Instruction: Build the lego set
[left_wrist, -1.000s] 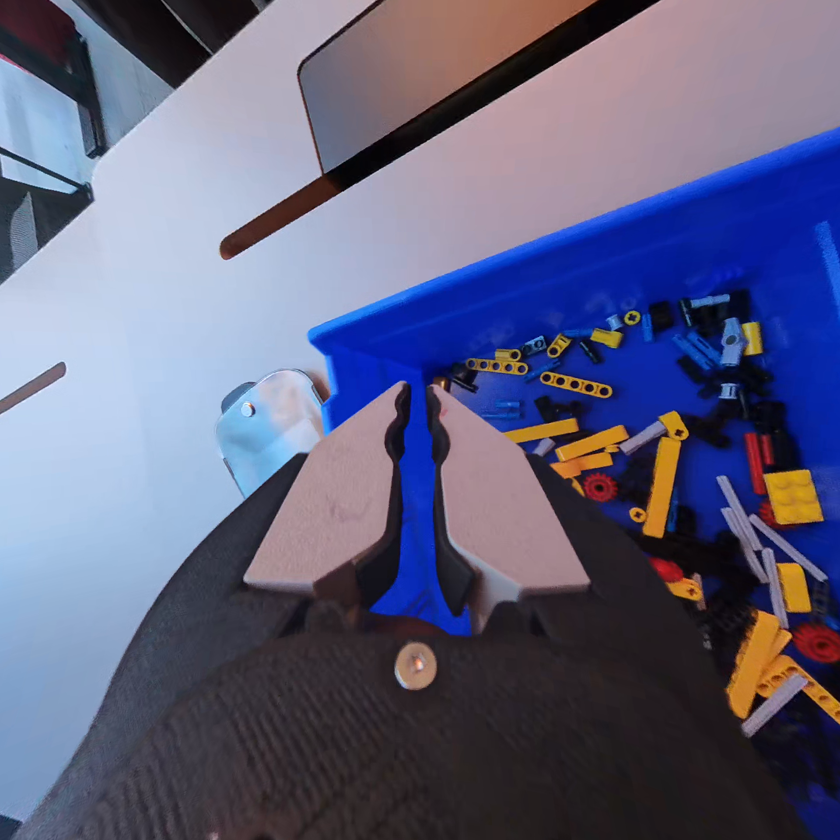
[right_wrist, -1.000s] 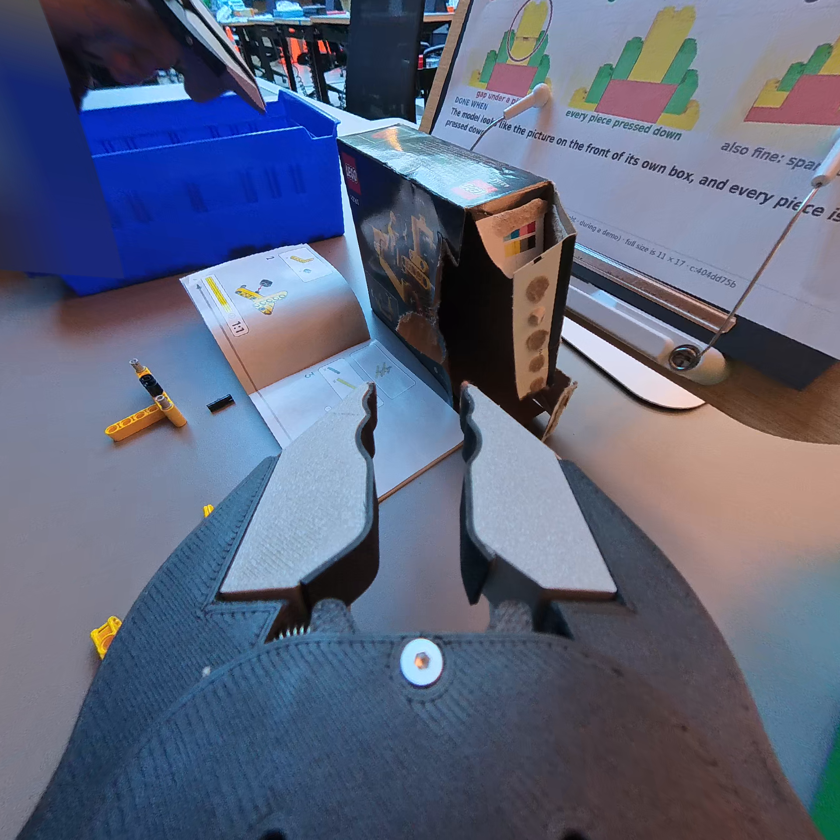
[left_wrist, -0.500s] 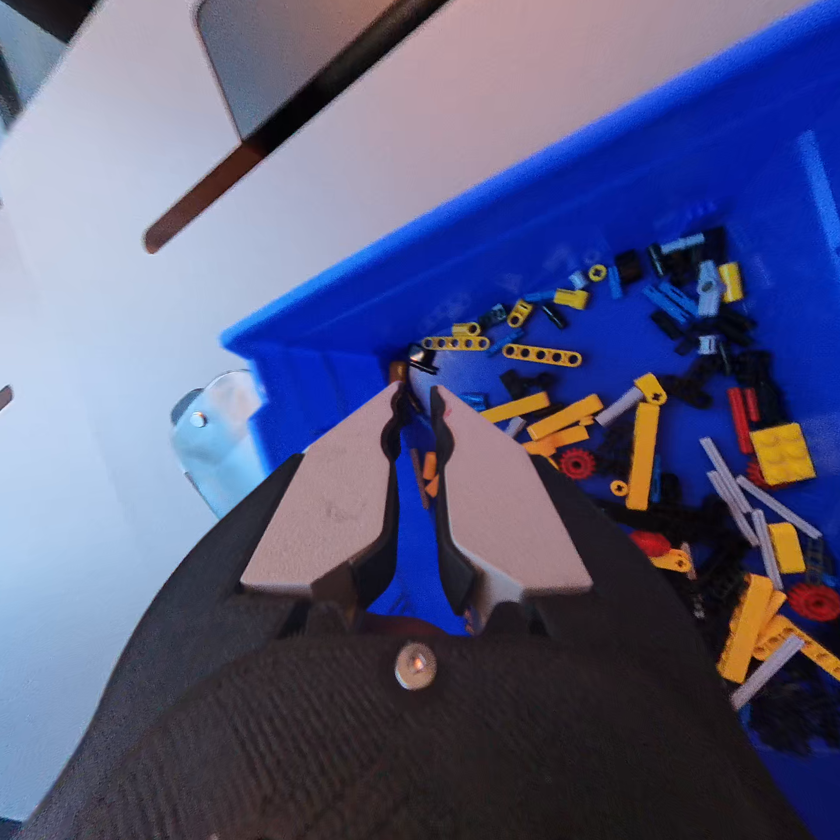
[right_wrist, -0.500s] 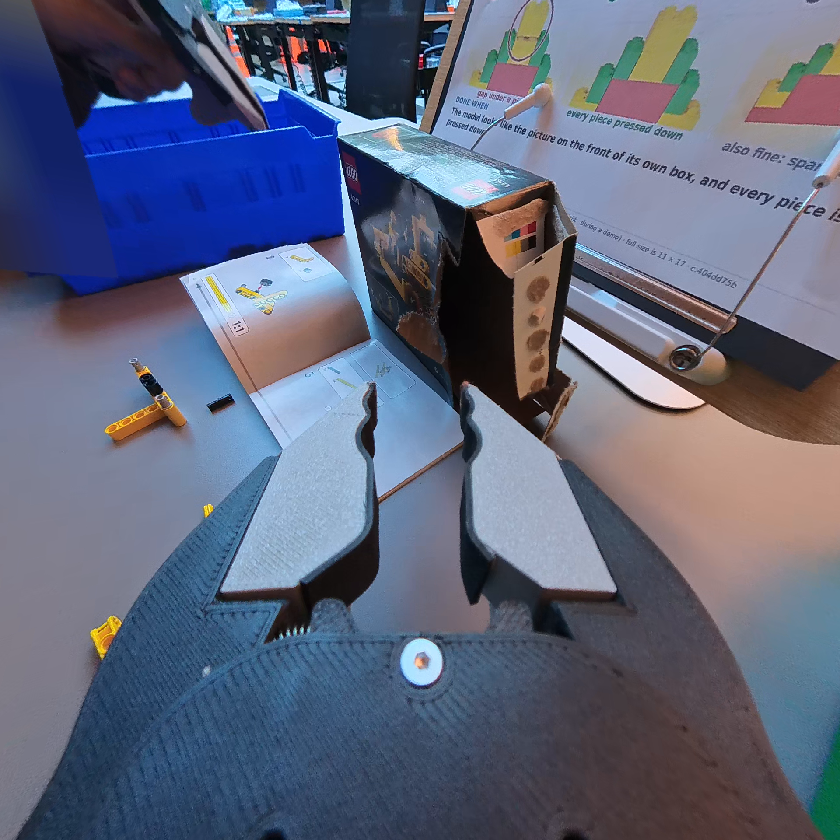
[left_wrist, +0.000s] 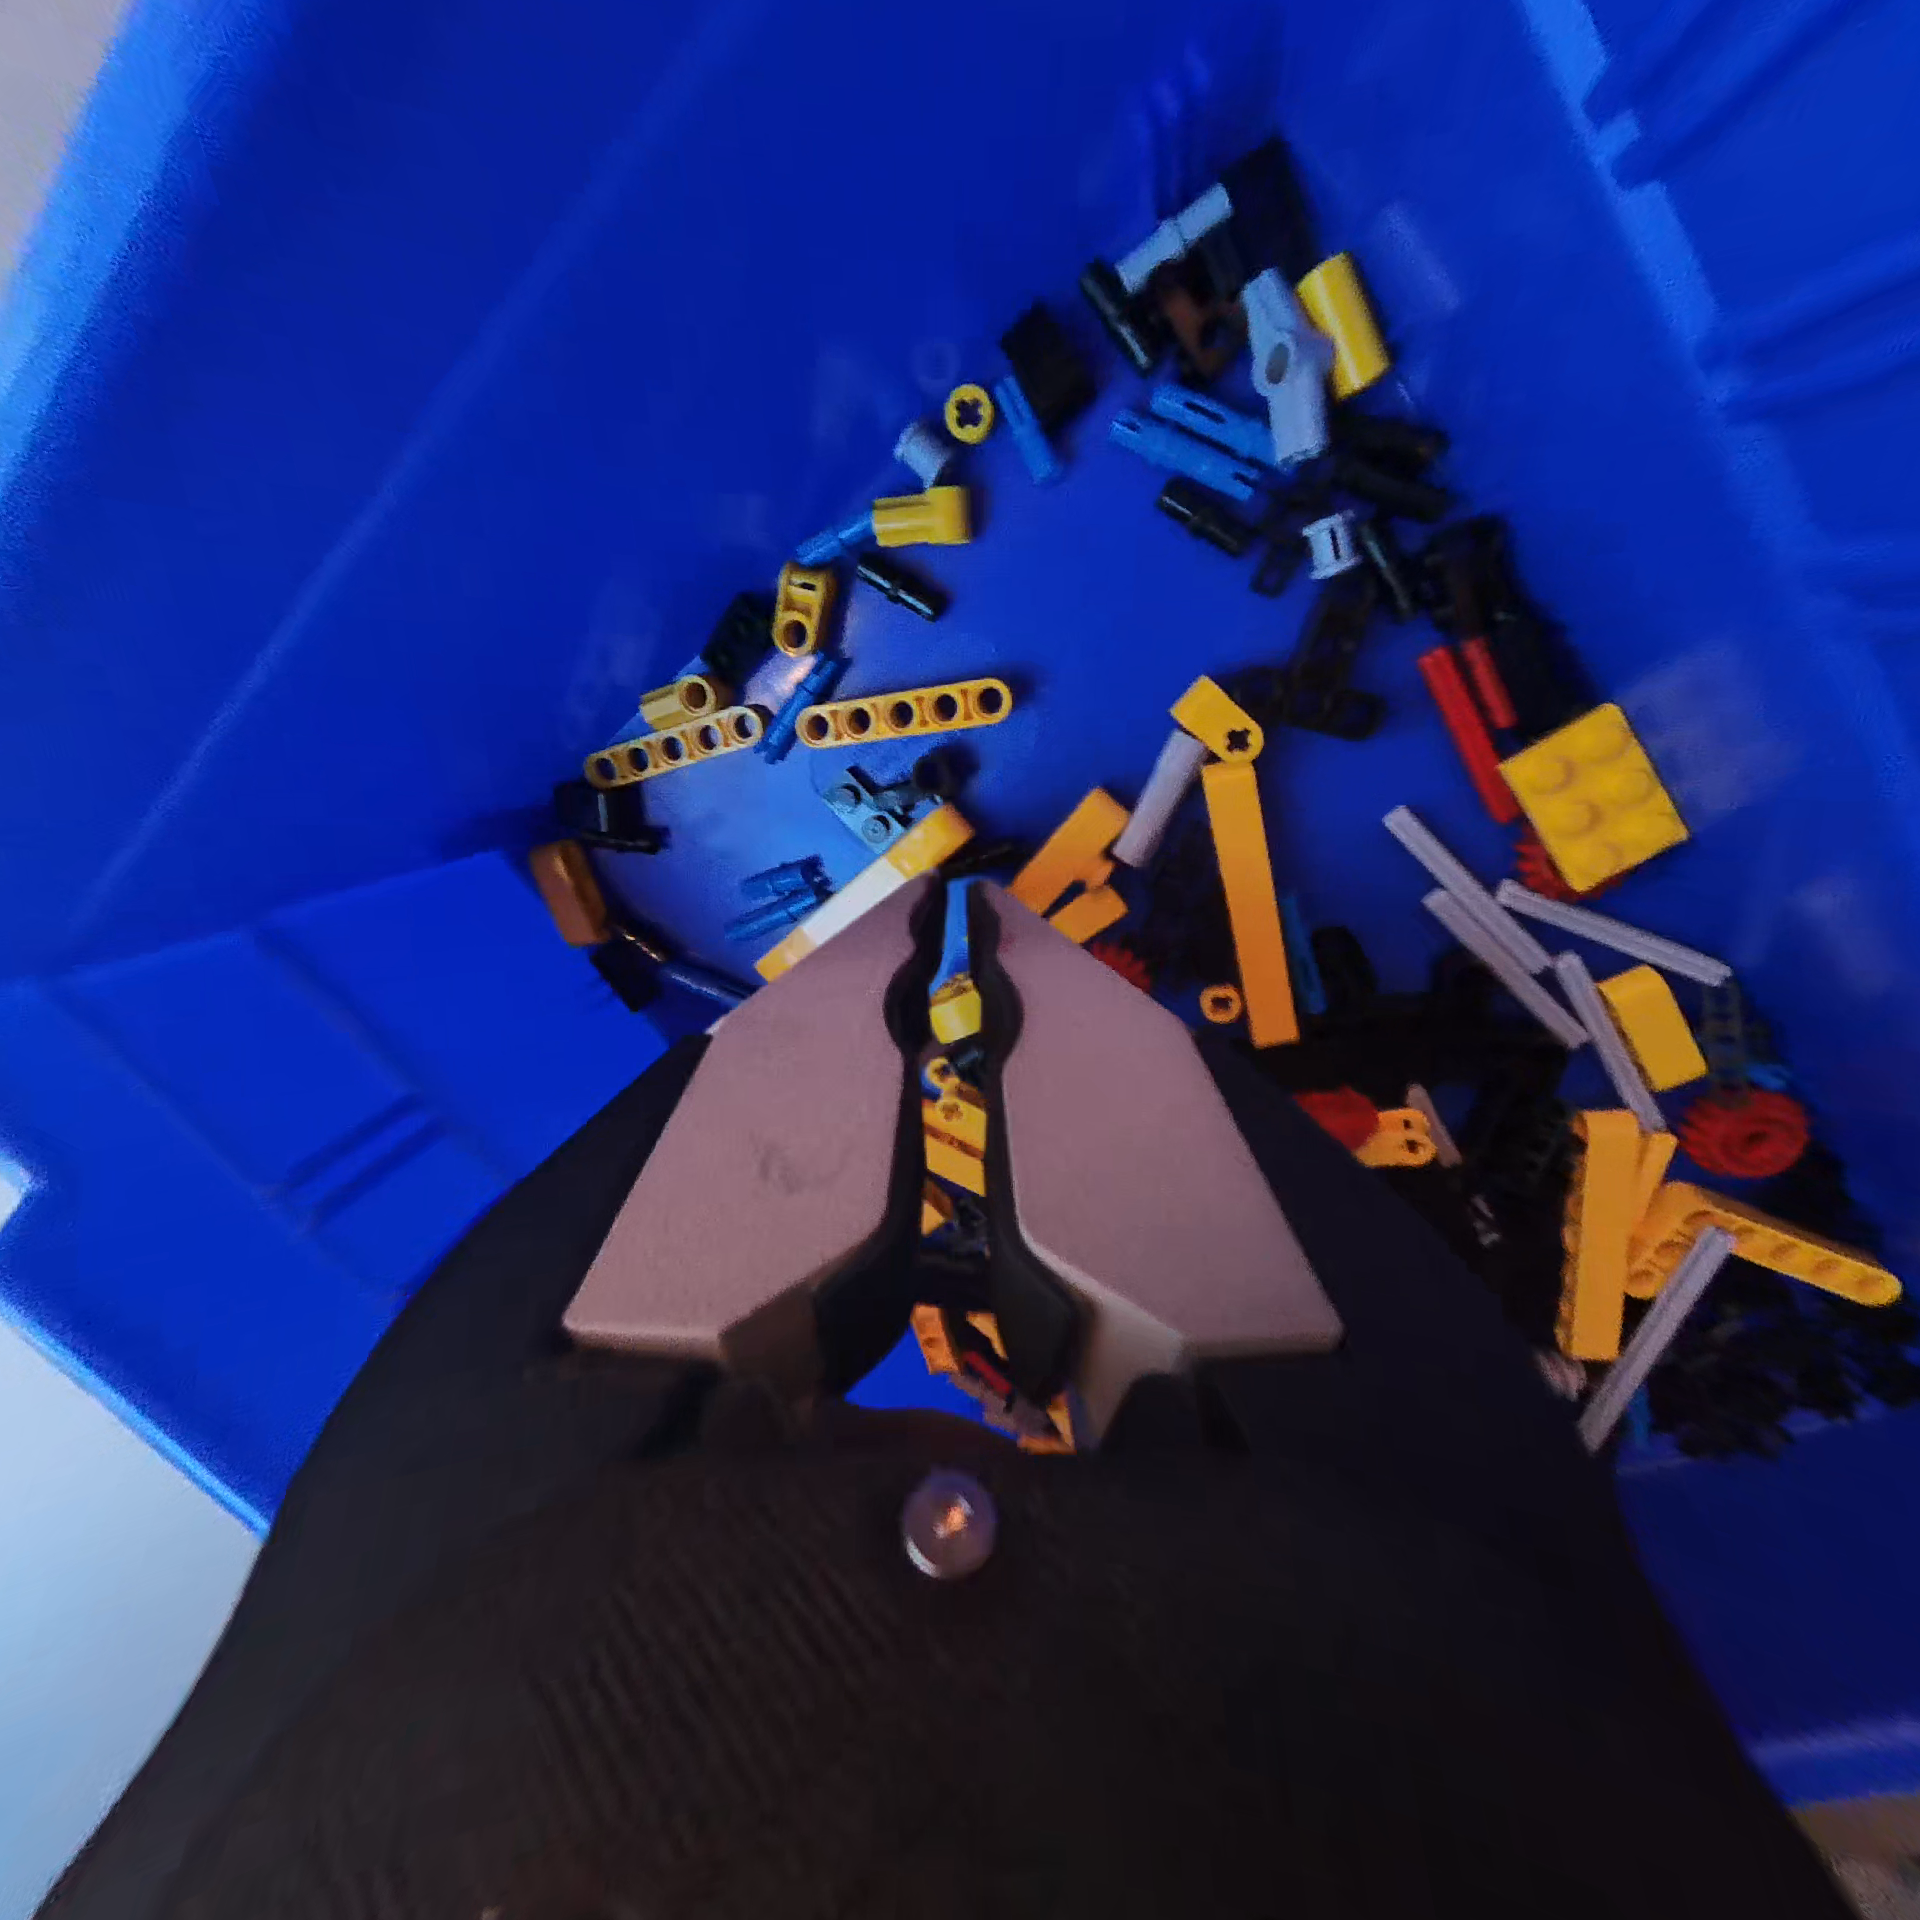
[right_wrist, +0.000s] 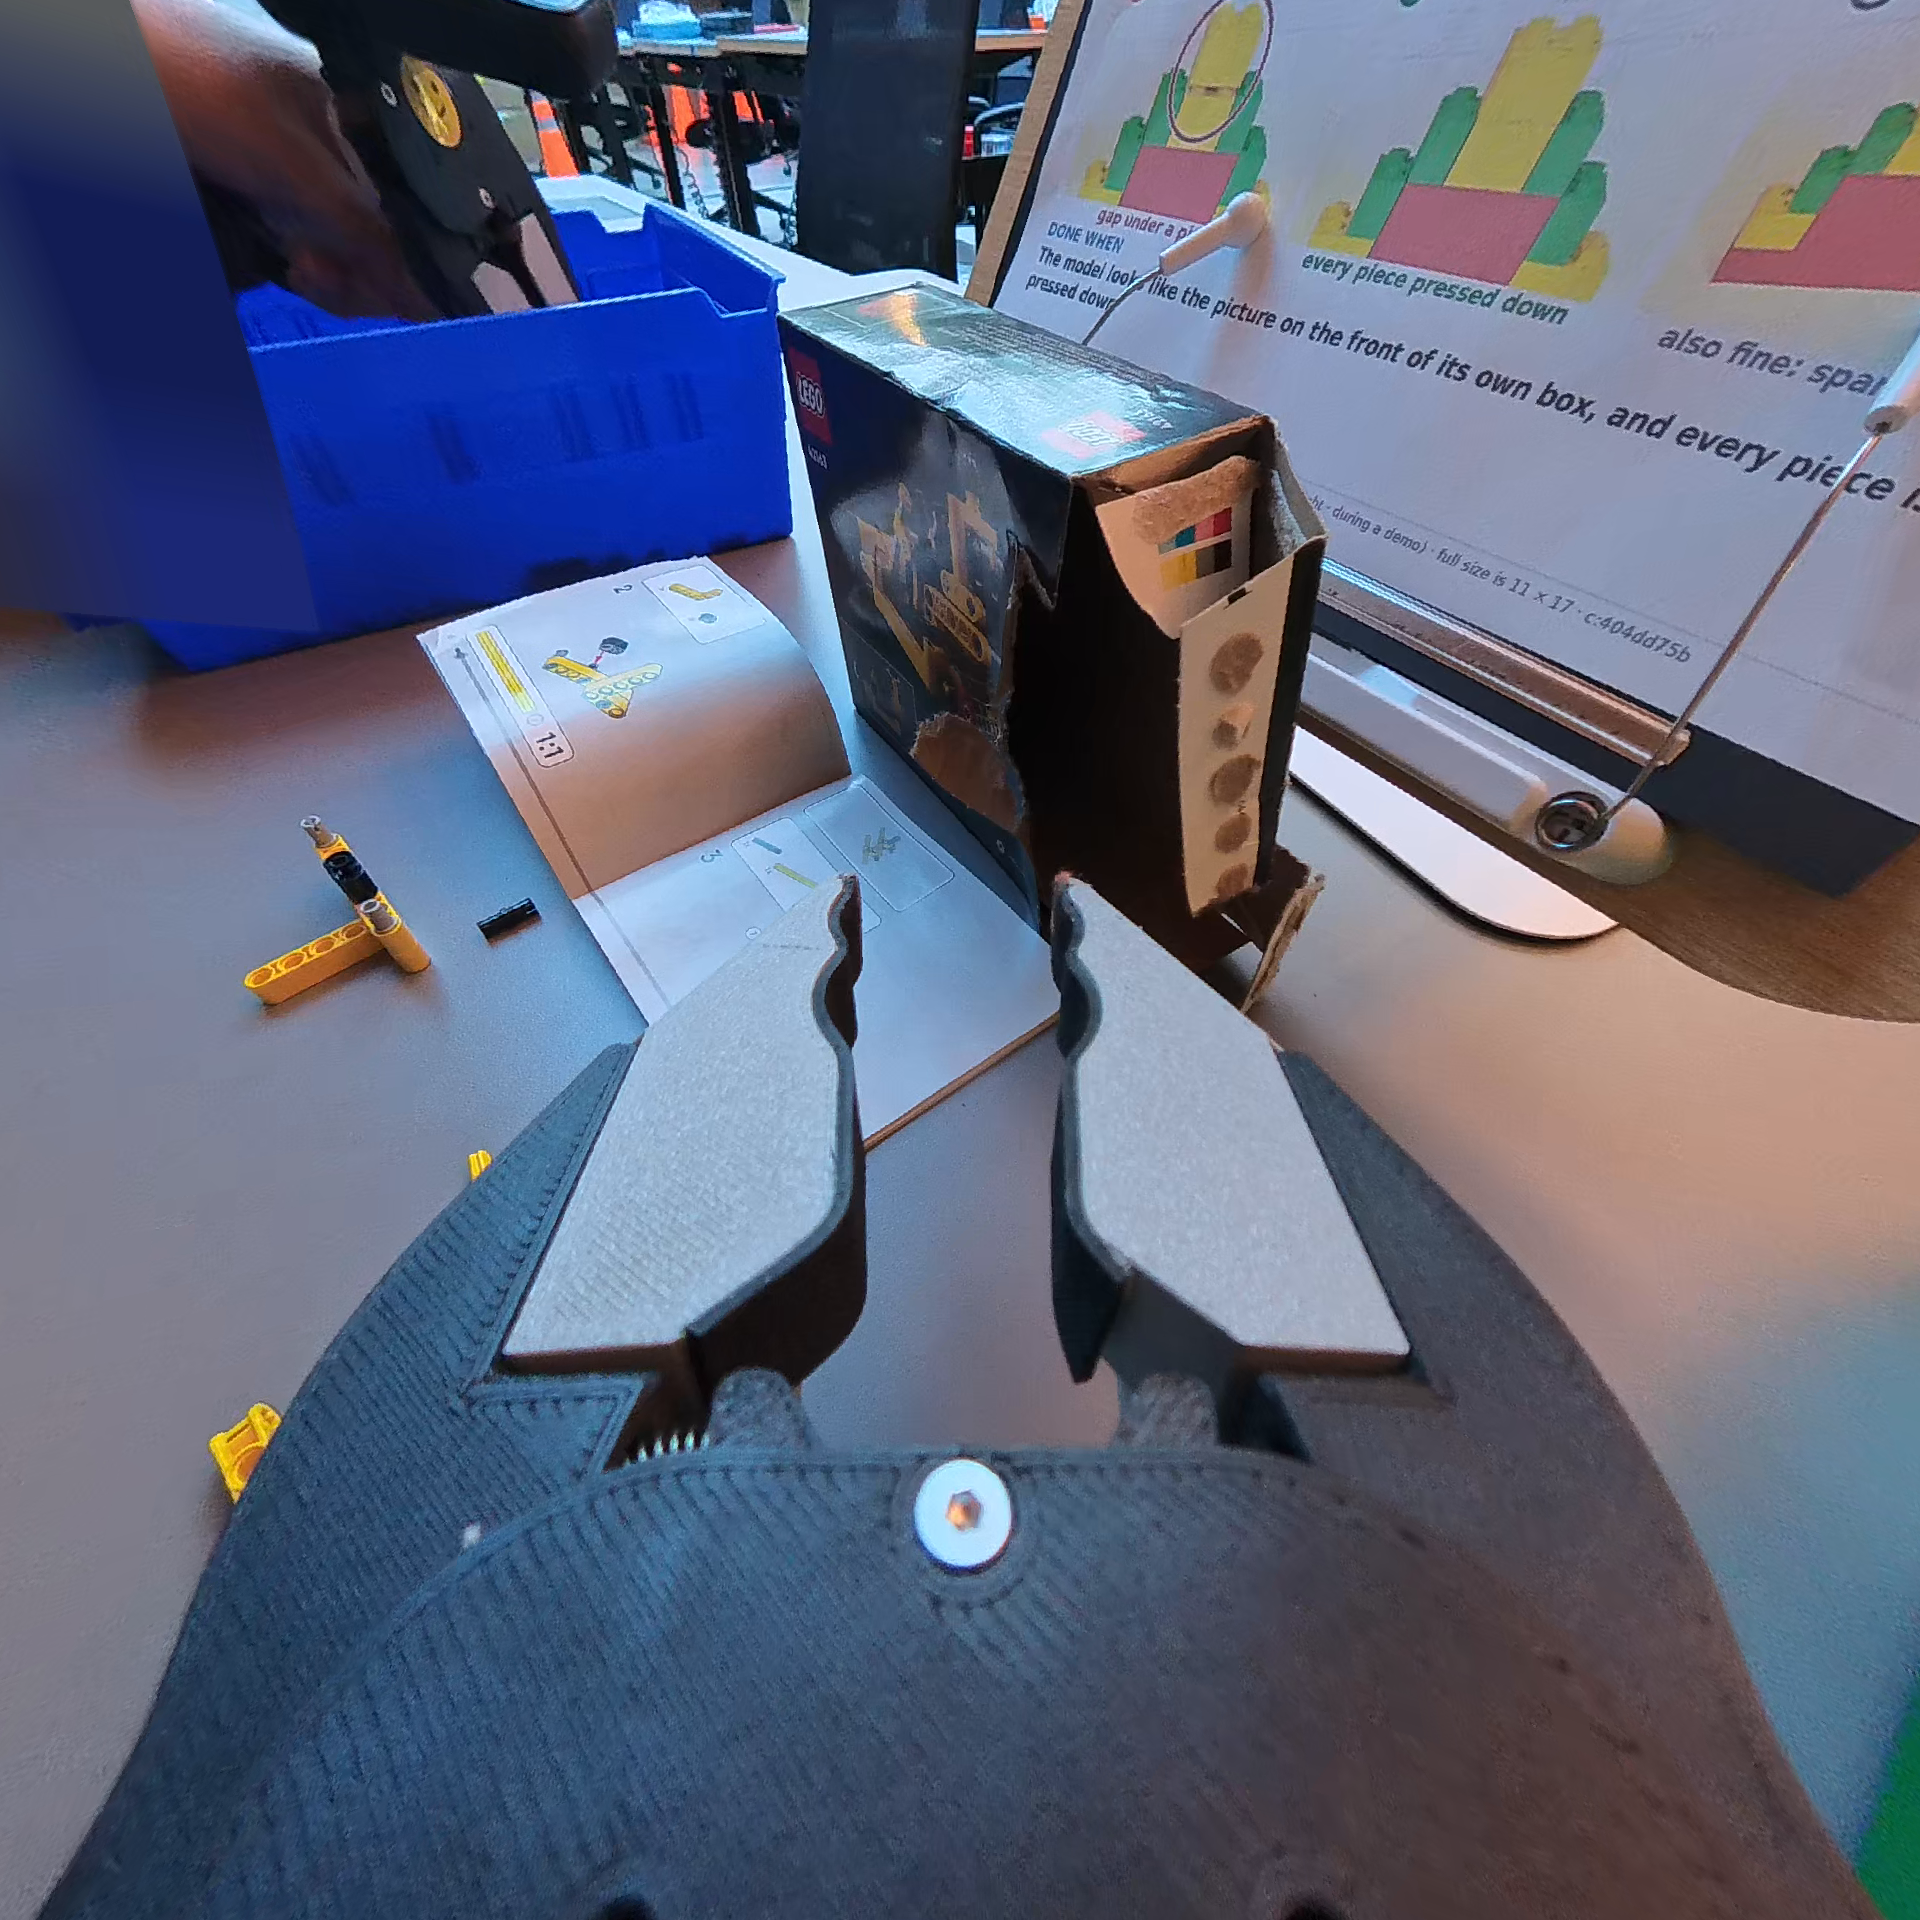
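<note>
Fingers of my left gripper (left_wrist: 956, 909) nearly together, a slim gap, nothing clamped; tips hang just above loose pieces in the blue bin (left_wrist: 364, 468). Right gripper (right_wrist: 951, 914) fingers apart, empty, low over the table (right_wrist: 156, 1091). At 10 o'clock from it, the yellow sub-assembly (right_wrist: 338, 920) and black pin (right_wrist: 508, 918); at 12, manual (right_wrist: 727, 790), then box (right_wrist: 997, 582). Judgement: widen the left, single out one yellow beam (left_wrist: 902, 712) at 12, away from the tangle.

Workshop: rows of worktables (right_wrist: 727, 42)
</note>
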